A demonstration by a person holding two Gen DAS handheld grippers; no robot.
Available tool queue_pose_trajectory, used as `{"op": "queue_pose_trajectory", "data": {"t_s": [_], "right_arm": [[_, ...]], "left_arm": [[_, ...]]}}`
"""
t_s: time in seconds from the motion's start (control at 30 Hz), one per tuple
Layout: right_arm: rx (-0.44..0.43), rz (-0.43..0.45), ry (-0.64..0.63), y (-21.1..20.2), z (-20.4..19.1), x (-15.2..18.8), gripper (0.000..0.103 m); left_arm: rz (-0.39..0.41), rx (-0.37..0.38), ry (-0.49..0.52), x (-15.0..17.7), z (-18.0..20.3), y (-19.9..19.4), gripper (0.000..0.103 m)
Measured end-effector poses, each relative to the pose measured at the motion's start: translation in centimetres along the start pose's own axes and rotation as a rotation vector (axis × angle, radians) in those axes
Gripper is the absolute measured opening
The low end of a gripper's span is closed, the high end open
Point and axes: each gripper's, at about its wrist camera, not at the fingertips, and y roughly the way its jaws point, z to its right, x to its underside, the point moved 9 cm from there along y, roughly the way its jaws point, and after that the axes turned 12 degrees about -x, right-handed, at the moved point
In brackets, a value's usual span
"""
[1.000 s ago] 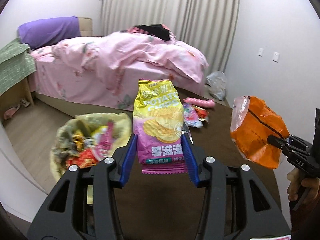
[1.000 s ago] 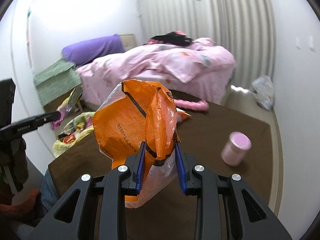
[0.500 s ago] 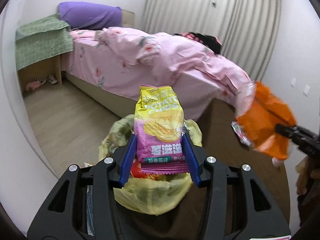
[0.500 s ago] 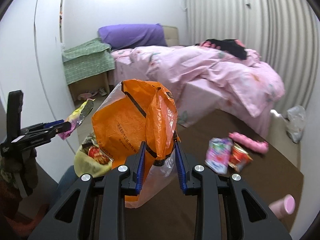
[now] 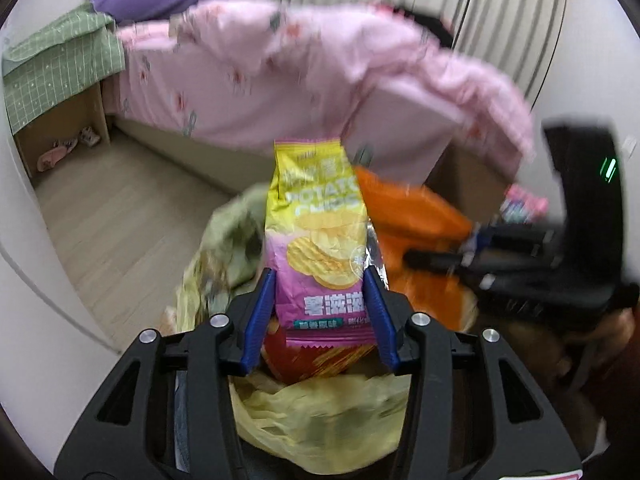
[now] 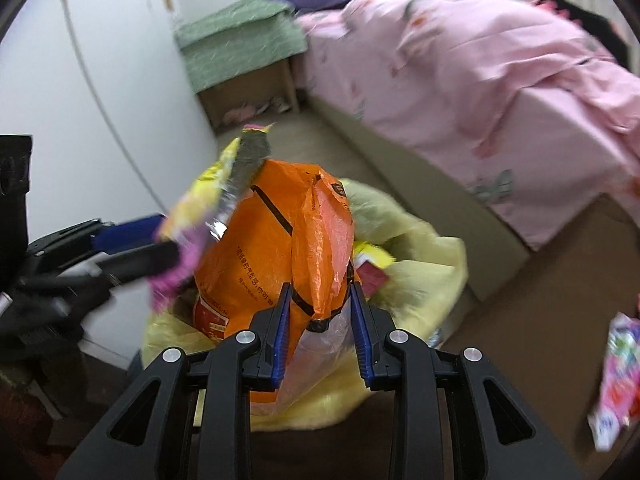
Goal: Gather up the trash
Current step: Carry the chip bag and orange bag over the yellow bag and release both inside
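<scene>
My left gripper (image 5: 320, 300) is shut on a yellow and purple potato chips bag (image 5: 320, 236) and holds it upright over the open yellow trash bag (image 5: 320, 412). My right gripper (image 6: 320, 316) is shut on a crumpled orange plastic bag (image 6: 276, 248), also held over the yellow trash bag (image 6: 420, 280). The orange bag (image 5: 408, 220) shows behind the chips bag in the left wrist view. The chips bag (image 6: 208, 216) and the left gripper (image 6: 160, 256) show at the left in the right wrist view. Wrappers lie inside the trash bag.
The trash bag sits at the edge of a dark brown table (image 6: 552, 292). A pink-covered bed (image 5: 280, 72) stands beyond, with a green-covered side shelf (image 6: 240, 44) and wood floor (image 5: 112, 216). A colourful packet (image 6: 616, 376) lies on the table at the right.
Both grippers have moved left toward the trash bag with their loads. The orange bag and the chips bag have come close together over it.
</scene>
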Motion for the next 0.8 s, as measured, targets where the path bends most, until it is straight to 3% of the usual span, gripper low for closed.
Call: {"op": "queue_pose_trajectory", "data": {"t_s": [0.07, 0.37, 0.63, 0.8], "right_arm": [[-0.017, -0.030, 0.001, 1.0, 0.6, 0.0, 0.027], [-0.059, -0.105, 0.027, 2.2, 2.1, 1.9, 0.027], [-0.055, -0.042, 0.017, 1.6, 2.1, 2.4, 0.030], [-0.023, -0.022, 0.014, 0.6, 2.2, 2.2, 0.045]], "left_arm": [[-0.050, -0.003, -0.005, 1.0, -0.2, 1.8, 0.041], [-0.145, 0.031, 0.001, 3.0, 1.0, 4.6, 0.041], [-0.131, 0.022, -0.054, 2.2, 0.1, 4.0, 0.044], [-0.092, 0.020, -0.087, 1.2, -0.9, 2.5, 0.054]]}}
